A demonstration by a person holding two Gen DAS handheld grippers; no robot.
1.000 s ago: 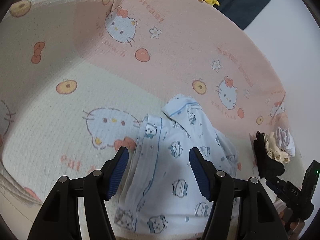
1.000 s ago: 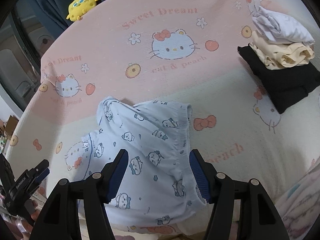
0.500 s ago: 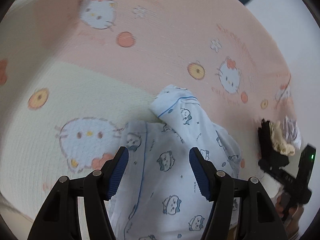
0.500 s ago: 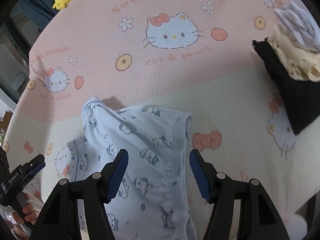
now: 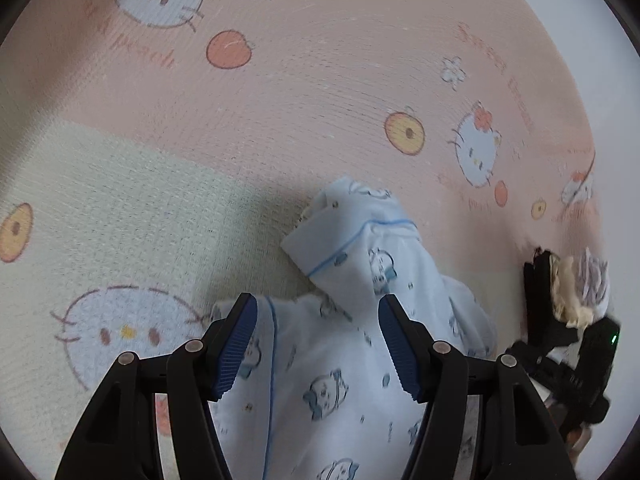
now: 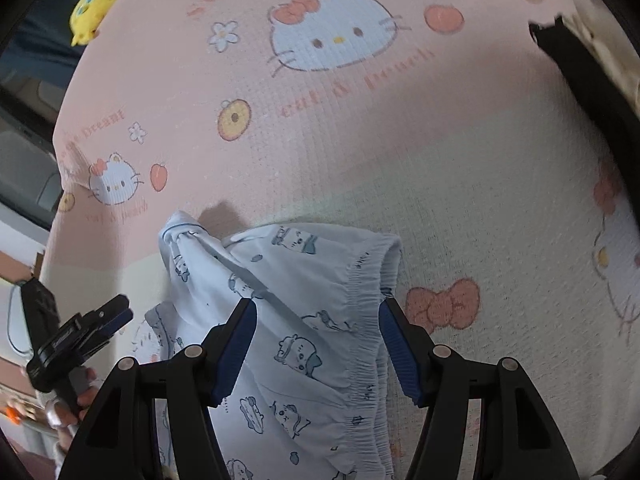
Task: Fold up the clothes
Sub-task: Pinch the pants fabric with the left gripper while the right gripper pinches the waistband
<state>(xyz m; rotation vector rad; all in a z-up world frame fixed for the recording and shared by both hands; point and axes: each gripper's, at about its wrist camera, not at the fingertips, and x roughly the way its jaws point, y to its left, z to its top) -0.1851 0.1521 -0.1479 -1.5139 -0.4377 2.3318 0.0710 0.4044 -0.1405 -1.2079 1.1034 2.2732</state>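
A light-blue pajama garment [image 5: 360, 264] with small cartoon prints lies crumpled on a pink and cream cat-print bedspread [image 5: 320, 92]. My left gripper [image 5: 317, 308] hangs just over its piped edge, open, with the pads clear of the cloth. In the right wrist view the same garment [image 6: 304, 256] shows its gathered elastic waistband [image 6: 360, 280] on the right side. My right gripper [image 6: 317, 308] is open above that waistband, with nothing pinched between its fingers. One folded flap sticks up at the garment's far left corner [image 6: 180, 236].
A stack of folded clothes [image 5: 568, 292], black under cream and white, sits at the bedspread's right edge; its black piece [image 6: 580, 72] shows top right. A yellow plush toy [image 6: 94, 4] lies at the far left corner. A hand [image 6: 86, 396] holds the left gripper at lower left.
Both grippers have moved forward and down toward the garment, which now looks larger in both views. The jaws stay at the same width. The garment has not shifted.
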